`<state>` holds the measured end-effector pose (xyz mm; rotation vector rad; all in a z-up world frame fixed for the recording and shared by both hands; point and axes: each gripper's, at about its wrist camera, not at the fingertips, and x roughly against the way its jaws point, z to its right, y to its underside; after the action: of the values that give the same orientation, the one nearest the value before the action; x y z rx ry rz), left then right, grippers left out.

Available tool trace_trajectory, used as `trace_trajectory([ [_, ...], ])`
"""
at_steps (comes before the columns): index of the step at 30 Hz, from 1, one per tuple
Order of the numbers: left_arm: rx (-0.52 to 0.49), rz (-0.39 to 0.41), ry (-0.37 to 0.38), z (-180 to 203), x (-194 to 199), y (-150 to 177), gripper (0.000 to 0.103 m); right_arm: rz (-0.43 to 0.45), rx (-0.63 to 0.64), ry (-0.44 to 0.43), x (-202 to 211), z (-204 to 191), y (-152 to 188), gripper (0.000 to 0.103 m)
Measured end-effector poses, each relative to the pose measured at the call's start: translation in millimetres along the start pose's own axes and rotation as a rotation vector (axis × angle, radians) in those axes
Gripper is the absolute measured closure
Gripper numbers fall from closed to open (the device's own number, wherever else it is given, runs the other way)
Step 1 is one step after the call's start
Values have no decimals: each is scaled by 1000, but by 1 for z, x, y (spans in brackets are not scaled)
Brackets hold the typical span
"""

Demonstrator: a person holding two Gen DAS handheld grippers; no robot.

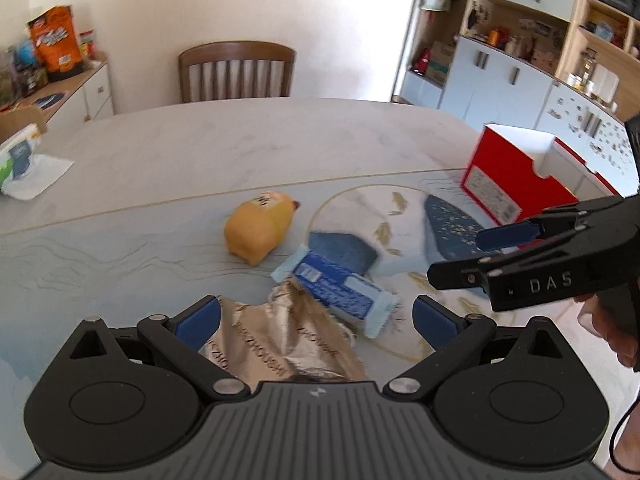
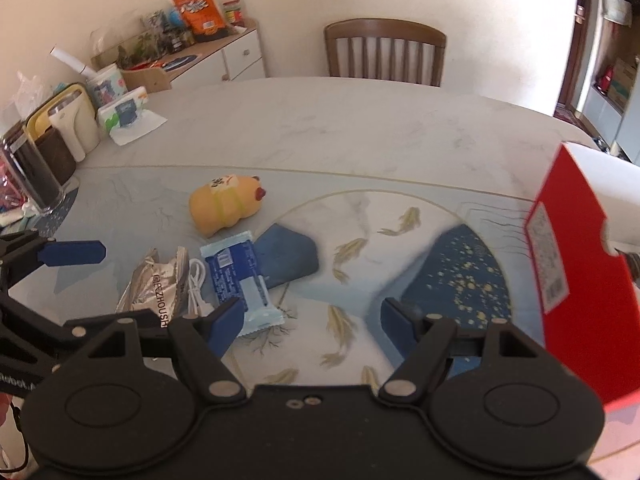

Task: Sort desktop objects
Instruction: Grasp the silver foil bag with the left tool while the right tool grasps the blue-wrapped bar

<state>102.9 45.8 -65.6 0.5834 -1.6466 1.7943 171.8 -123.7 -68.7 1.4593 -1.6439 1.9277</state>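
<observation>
- Pale marble-look bench (image 2: 360,128) with a fish-print mat (image 2: 360,248); brown wooden chair (image 2: 384,52) at the far edge.
- Open red cardboard box (image 1: 520,176) with white inside, upright at the right end of the mat.
- Left hand-held gripper (image 1: 316,320): blue pads wide apart, nothing between them, above a crumpled silver foil packet (image 1: 288,340).
- Right hand-held gripper (image 2: 312,320): fingers apart, empty, over the mat beside the box.
- Yellow squishy animal toy (image 2: 226,204) on its side, behind the other items.
- Dark blue flat pouch (image 2: 288,256) under one end of a blue-white snack wrapper (image 2: 240,280).
- White coiled cable (image 2: 196,288) between the foil packet and the wrapper.
</observation>
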Motion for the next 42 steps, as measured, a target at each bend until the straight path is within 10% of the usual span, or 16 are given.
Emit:
trace_trajectory([
  [29, 108, -120, -9, -34, -39, 13, 1, -123, 70, -70, -81, -37, -20, 32],
  [42, 224, -141, 38, -47, -41, 13, 24, -112, 50, -55, -79, -26, -22, 62],
])
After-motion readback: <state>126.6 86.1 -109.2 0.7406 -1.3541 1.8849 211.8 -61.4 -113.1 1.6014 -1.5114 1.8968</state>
